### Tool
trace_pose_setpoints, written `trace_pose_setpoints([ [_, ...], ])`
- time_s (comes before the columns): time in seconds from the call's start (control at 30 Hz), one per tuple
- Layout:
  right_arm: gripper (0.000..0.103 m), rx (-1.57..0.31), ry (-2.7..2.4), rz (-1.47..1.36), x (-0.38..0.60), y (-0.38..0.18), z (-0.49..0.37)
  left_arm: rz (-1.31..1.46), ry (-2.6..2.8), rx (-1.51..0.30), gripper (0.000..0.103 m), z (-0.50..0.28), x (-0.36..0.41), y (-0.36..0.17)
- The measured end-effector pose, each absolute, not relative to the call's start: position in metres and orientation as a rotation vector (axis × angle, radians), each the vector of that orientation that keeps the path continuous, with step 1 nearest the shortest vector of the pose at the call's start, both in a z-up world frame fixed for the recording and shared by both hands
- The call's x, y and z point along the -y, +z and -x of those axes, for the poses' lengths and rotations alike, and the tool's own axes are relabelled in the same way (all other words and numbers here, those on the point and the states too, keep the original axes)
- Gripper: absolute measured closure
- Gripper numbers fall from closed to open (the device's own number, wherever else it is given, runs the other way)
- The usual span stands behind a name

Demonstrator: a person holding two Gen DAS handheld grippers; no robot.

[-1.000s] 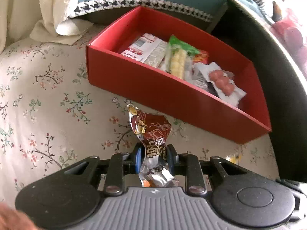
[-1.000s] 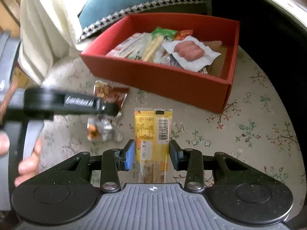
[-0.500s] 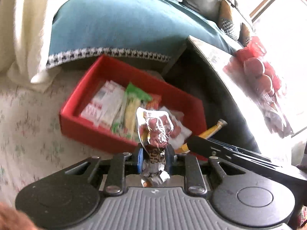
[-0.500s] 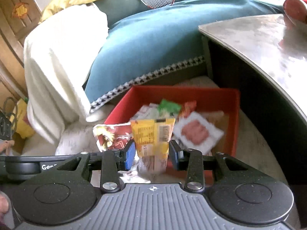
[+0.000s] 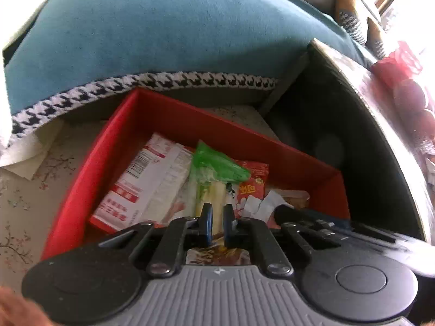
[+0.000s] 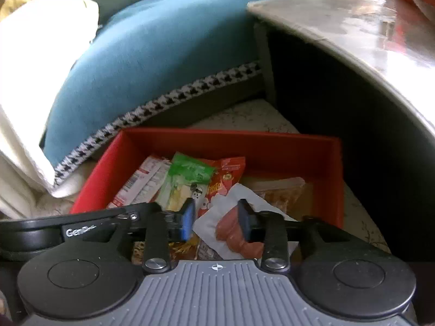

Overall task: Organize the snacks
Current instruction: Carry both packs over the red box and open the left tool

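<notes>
Red box (image 6: 272,146) lies under both grippers. The right gripper (image 6: 216,214), whose jaws have just been opening and stand partway apart with nothing between them, hangs over the yellow packet (image 6: 185,247) by the near wall. The left gripper (image 5: 218,214), pinched closed and empty, has the foil packet (image 5: 217,254) beneath it; neither packet's long axis shows.

Red box (image 5: 168,121), white-and-red packet (image 5: 152,179) at its left, green-topped pale yellow snack (image 6: 187,179), red pouch (image 5: 251,187), pink sausages in white wrap (image 6: 231,228), teal cushion (image 5: 163,27) with black-and-white houndstooth trim, cream floral cloth (image 5: 19,203) at near left
</notes>
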State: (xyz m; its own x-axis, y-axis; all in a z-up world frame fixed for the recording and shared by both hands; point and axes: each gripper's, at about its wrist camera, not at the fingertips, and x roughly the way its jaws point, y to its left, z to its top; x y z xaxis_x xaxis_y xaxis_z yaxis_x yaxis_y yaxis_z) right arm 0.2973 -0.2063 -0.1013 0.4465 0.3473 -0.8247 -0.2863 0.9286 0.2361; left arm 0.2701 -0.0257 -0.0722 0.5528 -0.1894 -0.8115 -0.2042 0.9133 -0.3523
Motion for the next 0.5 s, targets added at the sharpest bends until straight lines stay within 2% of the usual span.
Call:
trace_pose_setpoints([
  [0.03, 0.038, -1.028, 0.406, -0.051, 0.208, -0.093, -0.286, 0.432, 0.006, -0.989, 0.099, -0.265, 0.022, -0.067],
  [0.1, 0.028, -0.966, 0.405, -0.011, 0.216, -0.075, -0.248, 0.426, -0.012, -0.965, 0.093, -0.254, 0.015, -0.054],
  [0.17, 0.021, -0.931, 0.376, -0.012, 0.224, -0.062, -0.208, 0.425, -0.015, -0.939, 0.092, -0.242, 0.006, -0.041],
  [0.2, 0.008, -0.932, 0.353, -0.031, 0.229, -0.062, -0.187, 0.424, -0.007, -0.928, 0.091, -0.236, 0.003, -0.036],
  [0.27, 0.007, -0.978, 0.319, -0.066, 0.227, -0.078, -0.159, 0.418, -0.007, -0.919, 0.09, -0.228, 0.001, -0.031],
  [0.37, 0.008, -1.05, 0.313, -0.065, 0.203, -0.11, -0.164, 0.457, -0.007, -0.938, 0.089, -0.214, 0.0, -0.031],
  [0.4, 0.012, -1.068, 0.293, -0.057, 0.195, -0.12, -0.171, 0.475, -0.011, -0.943, 0.089, -0.21, 0.0, -0.032],
  [0.43, 0.033, -1.09, 0.288, -0.067, 0.189, -0.129, -0.177, 0.482, -0.01, -0.947, 0.089, -0.205, 0.0, -0.031],
  [0.5, 0.062, -1.141, 0.293, -0.11, 0.185, -0.141, -0.183, 0.477, -0.021, -0.951, 0.088, -0.197, 0.001, -0.03],
])
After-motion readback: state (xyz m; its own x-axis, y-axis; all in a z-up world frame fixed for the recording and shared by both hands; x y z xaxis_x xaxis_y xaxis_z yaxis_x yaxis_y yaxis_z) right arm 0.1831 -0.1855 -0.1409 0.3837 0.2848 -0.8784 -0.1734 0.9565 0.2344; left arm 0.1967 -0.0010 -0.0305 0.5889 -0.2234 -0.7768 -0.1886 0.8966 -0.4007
